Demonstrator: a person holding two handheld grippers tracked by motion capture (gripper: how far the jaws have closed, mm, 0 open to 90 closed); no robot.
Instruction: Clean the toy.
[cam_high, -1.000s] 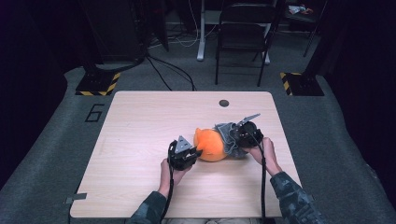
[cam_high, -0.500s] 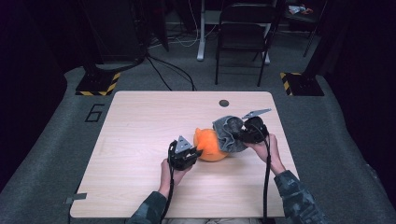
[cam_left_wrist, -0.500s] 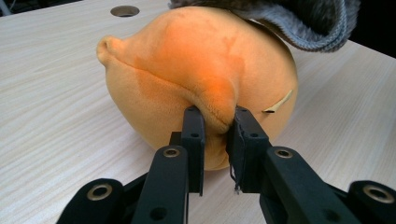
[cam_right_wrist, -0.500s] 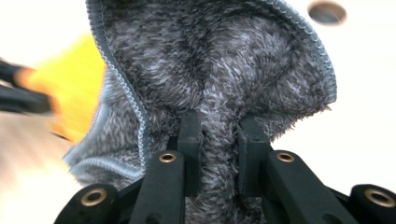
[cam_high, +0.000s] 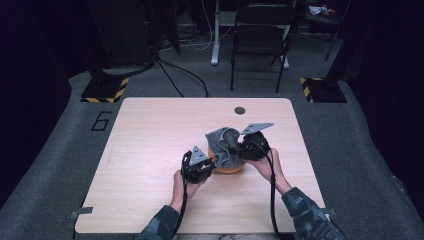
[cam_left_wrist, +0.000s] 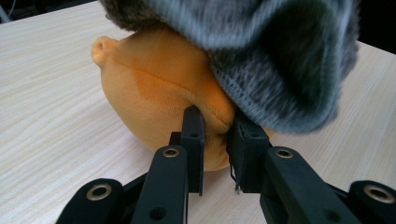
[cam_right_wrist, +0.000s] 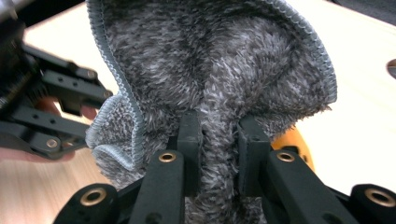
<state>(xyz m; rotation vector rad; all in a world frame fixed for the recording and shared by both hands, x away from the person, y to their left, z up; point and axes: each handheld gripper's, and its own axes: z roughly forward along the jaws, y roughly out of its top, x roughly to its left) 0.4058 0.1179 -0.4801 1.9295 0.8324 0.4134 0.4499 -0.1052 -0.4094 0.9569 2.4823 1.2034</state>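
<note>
An orange plush toy lies on the wooden table, right of the middle. A grey fuzzy cloth drapes over its top. My left gripper is at the toy's left side. In the left gripper view the left gripper is shut on a fold of the orange plush toy, with the grey cloth hanging just above. My right gripper holds the cloth from the right. In the right gripper view the right gripper is shut on a ridge of the grey cloth, with a bit of the orange toy behind it.
A small dark round hole sits near the table's far edge. A folding chair and cables stand on the floor beyond the table. My left gripper and its hand appear at the left of the right gripper view.
My right gripper has risen and drawn toward the far side with the grey cloth, lifting it over the toy. The left gripper has stayed on the toy.
</note>
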